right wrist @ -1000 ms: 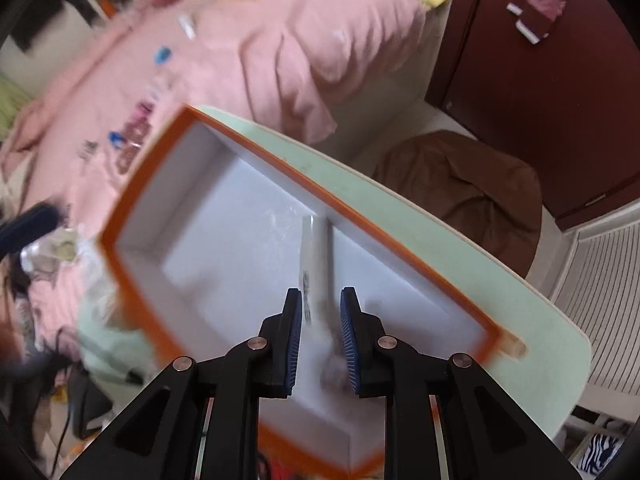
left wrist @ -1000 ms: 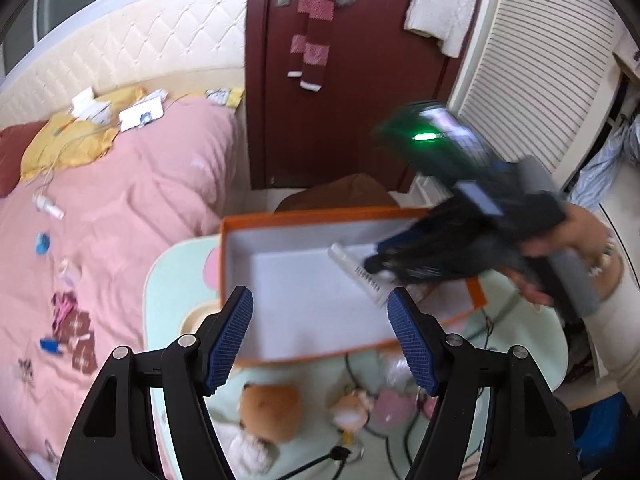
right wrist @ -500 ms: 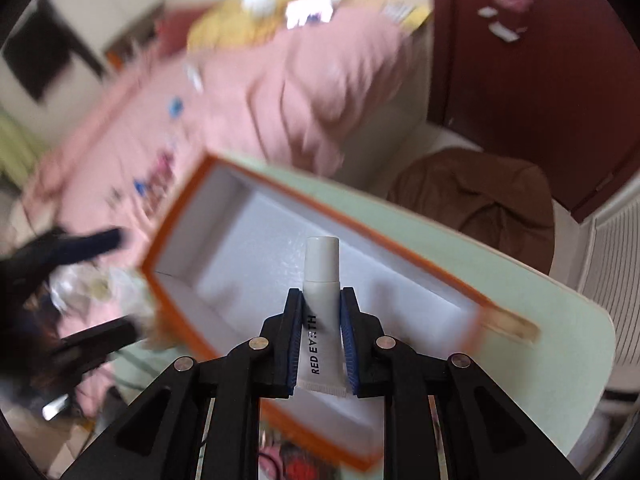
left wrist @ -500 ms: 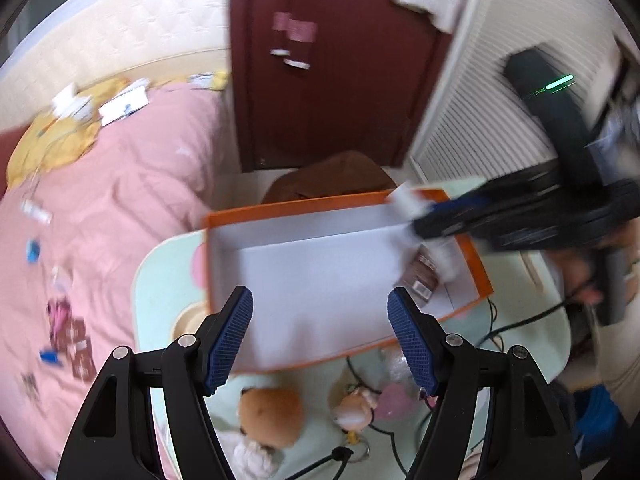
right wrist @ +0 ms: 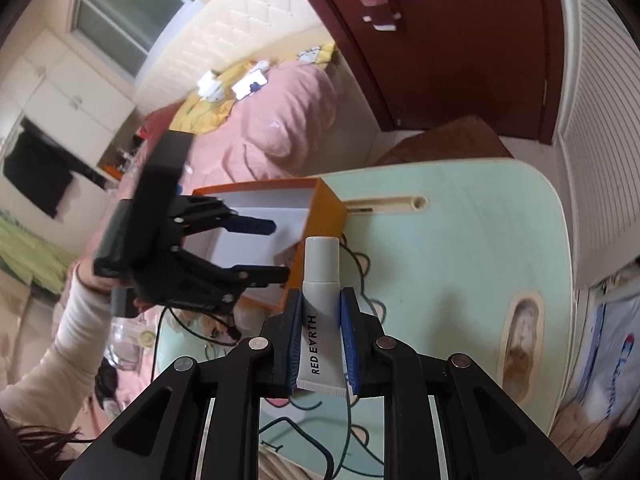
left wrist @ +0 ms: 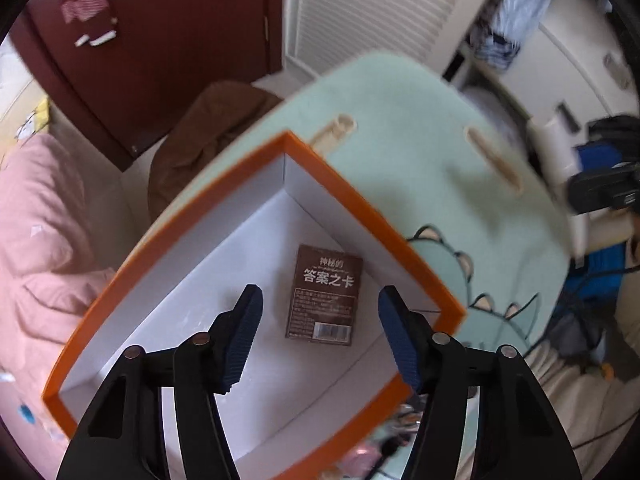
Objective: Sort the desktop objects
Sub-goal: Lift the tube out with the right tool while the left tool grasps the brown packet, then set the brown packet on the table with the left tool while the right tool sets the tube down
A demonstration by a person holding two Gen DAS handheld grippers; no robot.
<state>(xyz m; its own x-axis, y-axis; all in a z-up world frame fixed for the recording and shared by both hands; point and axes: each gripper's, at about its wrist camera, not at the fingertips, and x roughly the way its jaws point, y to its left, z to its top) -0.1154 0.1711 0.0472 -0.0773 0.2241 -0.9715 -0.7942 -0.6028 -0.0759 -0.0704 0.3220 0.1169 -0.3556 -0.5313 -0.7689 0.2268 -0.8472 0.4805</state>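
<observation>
Seen from the left wrist, one brown card pack (left wrist: 325,291) lies flat inside the single orange box (left wrist: 248,166), between the wide-spread blue pads of the left hand-held gripper (left wrist: 320,344) hovering over the box. Only the right wrist view shows the white tube (right wrist: 320,312) marked RED EARTH, clamped upright in the right hand-held gripper (right wrist: 320,344) just beside the box, above the mint-green bench (right wrist: 460,248).

Orange box (left wrist: 352,196) with white inside, brown card pack (left wrist: 325,295) with white lettering. White tube (right wrist: 320,308), black "RED EARTH" print. Mint-green table (right wrist: 472,240) with dinosaur drawing. Pink bedding (right wrist: 288,120), dark red door (right wrist: 440,40).
</observation>
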